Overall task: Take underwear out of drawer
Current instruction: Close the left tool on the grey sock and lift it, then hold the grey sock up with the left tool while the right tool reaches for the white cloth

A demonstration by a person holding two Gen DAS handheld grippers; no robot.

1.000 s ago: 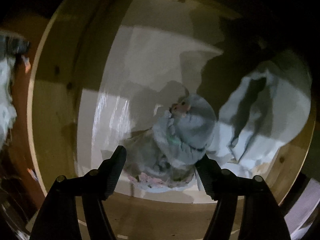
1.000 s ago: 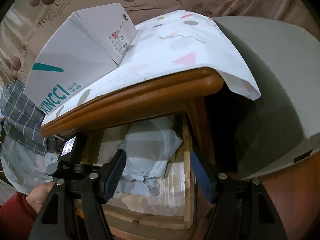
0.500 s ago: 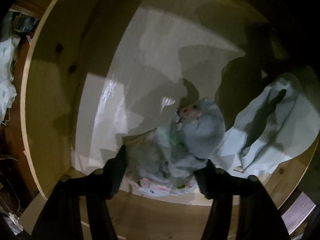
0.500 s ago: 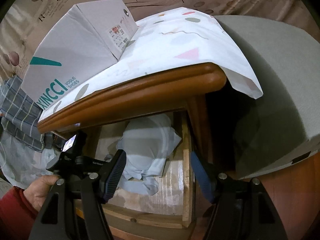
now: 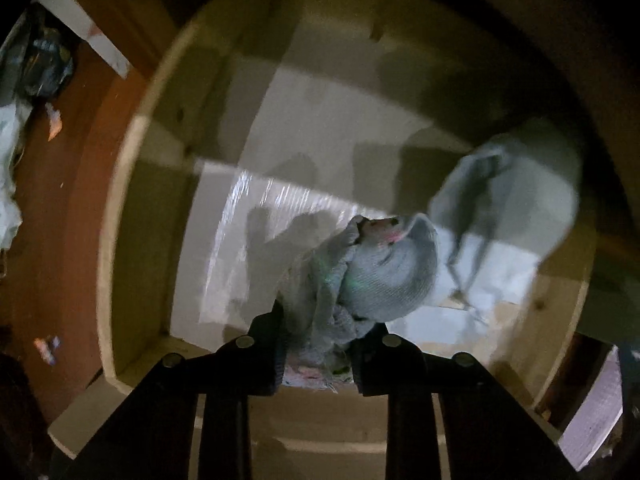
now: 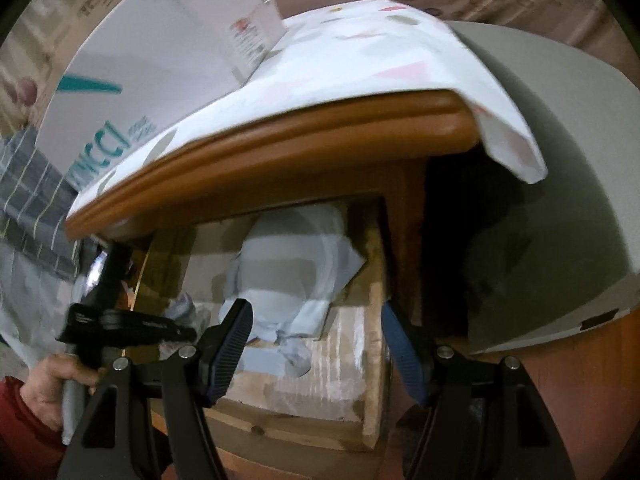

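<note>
Underwear (image 5: pixel 372 276), a soft grey knitted bundle, sat clenched between the left gripper (image 5: pixel 318 354) jaws, which had just been closing, over the wooden drawer (image 5: pixel 132 216). A straight, slow lift should clear the rim. Farther right lay pale folded cloth (image 5: pixel 516 204). The right gripper (image 6: pixel 316 350) hung released.

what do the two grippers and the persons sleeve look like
Both are black two-finger tools with silver rivets on the linkage bars. The right gripper has dark blue ribbed pads. The left gripper has black ribbed pads; the right view shows a small camera screen on its body. The sleeve is red.
</note>
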